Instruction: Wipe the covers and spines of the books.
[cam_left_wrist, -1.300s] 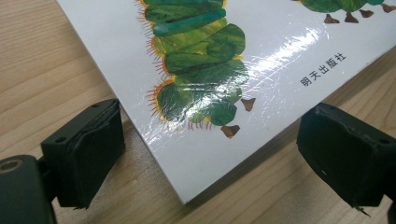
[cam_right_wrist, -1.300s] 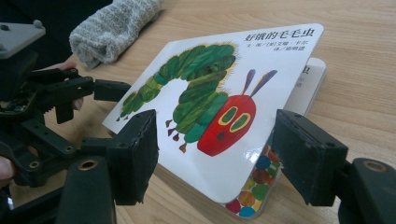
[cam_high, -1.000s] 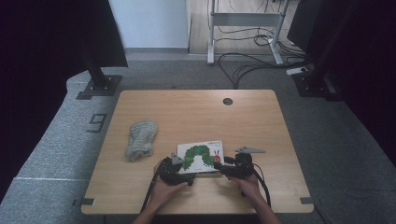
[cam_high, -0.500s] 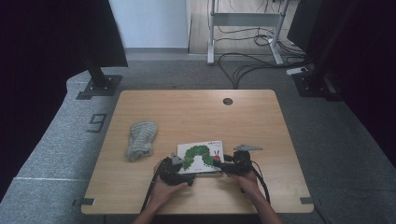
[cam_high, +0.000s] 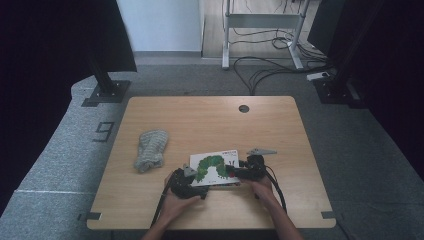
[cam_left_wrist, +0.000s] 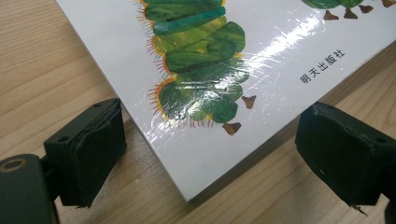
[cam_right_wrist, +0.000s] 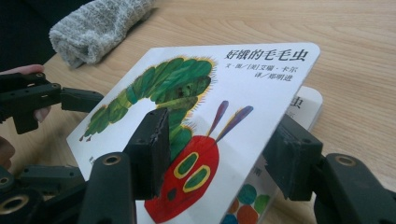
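Picture book (cam_high: 216, 168) with a green caterpillar on its white cover lies near the front edge of the wooden surface (cam_high: 210, 120), between the person's two hands. The left gripper (cam_high: 187, 182) sits at the book's near left corner with its jaws wide apart, one on each side of that corner and neither pad touching the cover, as the left gripper view shows (cam_left_wrist: 205, 70). The right gripper (cam_high: 239, 172) is at the book's right edge. In the right gripper view the front cover (cam_right_wrist: 196, 121) is lifted off the pages beneath and slants up between the jaws, which have just been closing around it; the pads do not appear to press on it yet.

The likely trouble: the cover is glossy and thin, so it could slip out of the closing jaws and drop flat again. If the right gripper pulls before the left one steadies the corner, the whole book may slide or swing across the surface instead of opening. A hard pinch could crease the cover.

Grey knitted sock (cam_high: 150, 149) lies bunched to the left of the book, well clear of both hands. Nothing stands in the way of opening the cover.
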